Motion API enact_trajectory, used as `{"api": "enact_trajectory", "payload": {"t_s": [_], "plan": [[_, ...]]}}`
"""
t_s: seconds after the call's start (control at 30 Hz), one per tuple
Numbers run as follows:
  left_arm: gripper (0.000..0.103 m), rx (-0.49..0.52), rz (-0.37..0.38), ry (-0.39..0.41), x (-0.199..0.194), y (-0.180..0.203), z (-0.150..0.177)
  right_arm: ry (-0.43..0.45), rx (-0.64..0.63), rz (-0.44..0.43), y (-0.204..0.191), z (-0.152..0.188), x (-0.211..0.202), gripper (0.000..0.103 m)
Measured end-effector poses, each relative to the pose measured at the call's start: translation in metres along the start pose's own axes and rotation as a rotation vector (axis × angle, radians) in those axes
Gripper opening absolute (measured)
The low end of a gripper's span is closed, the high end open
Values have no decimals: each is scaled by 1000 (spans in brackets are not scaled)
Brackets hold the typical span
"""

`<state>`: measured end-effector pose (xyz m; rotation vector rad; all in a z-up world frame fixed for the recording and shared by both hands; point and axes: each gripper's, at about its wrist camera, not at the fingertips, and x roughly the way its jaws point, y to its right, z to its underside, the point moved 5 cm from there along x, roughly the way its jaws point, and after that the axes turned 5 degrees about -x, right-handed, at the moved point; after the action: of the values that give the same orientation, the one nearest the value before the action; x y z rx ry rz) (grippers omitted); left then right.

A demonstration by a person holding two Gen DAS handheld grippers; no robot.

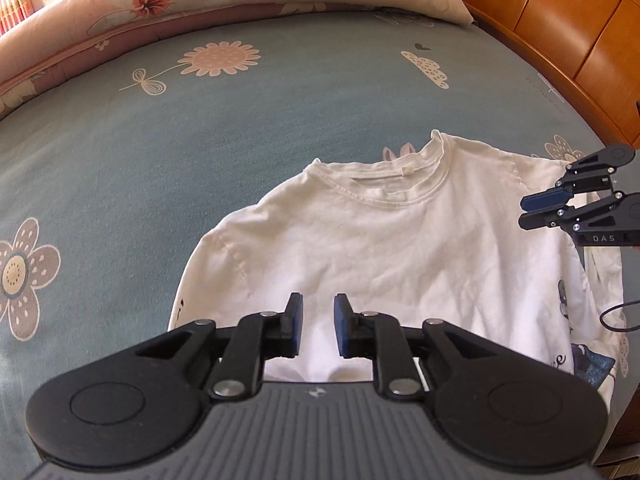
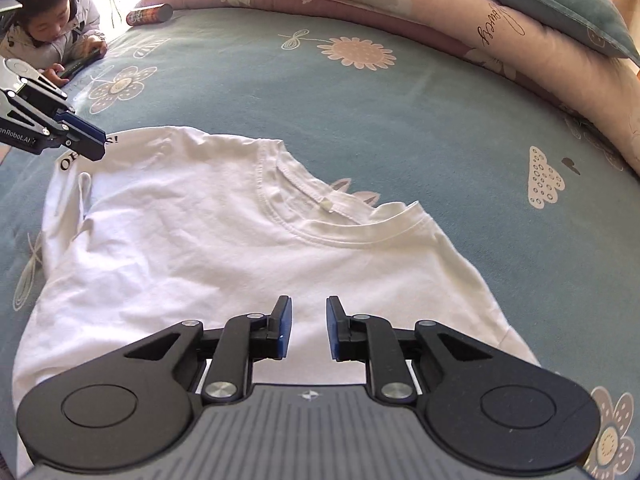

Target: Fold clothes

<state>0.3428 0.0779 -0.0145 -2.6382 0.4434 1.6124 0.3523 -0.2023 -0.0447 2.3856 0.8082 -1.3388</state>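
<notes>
T-shirt (image 2: 192,248), white and creased, is laid flat on the blue floral sheet (image 2: 400,128), collar toward the quilt (image 1: 120,12). Left gripper (image 1: 318,326) and right gripper (image 2: 308,330) are held slightly parted above it, empty. A person (image 2: 52,28) and can (image 2: 149,15) are seen only by the right camera. Bare sheet is left beyond the collar.

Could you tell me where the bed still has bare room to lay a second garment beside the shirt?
The widest bare patch of blue sheet runs from the white T-shirt collar to the folded quilt. Another lies left of the shirt in the left wrist view. It is crowded at the far corner: a can and a person leaning there.
</notes>
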Motion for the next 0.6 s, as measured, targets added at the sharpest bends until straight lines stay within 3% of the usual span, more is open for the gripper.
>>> {"api": "enact_trajectory", "payload": {"t_s": [0.17, 0.33, 0.47, 0.6], "plan": [[24, -199, -2, -10, -19, -22, 61, 11, 123, -50, -43, 19, -14, 23], [39, -443, 50, -33, -5, -46, 115, -2, 204, -94, -82, 36, -17, 27], [42, -628, 132, 23, 14, -60, 132, -5, 267, -131, -105, 45, -18, 27], [47, -709, 162, 74, 30, -60, 136, -20, 318, -147, -118, 52, -17, 27]]}}
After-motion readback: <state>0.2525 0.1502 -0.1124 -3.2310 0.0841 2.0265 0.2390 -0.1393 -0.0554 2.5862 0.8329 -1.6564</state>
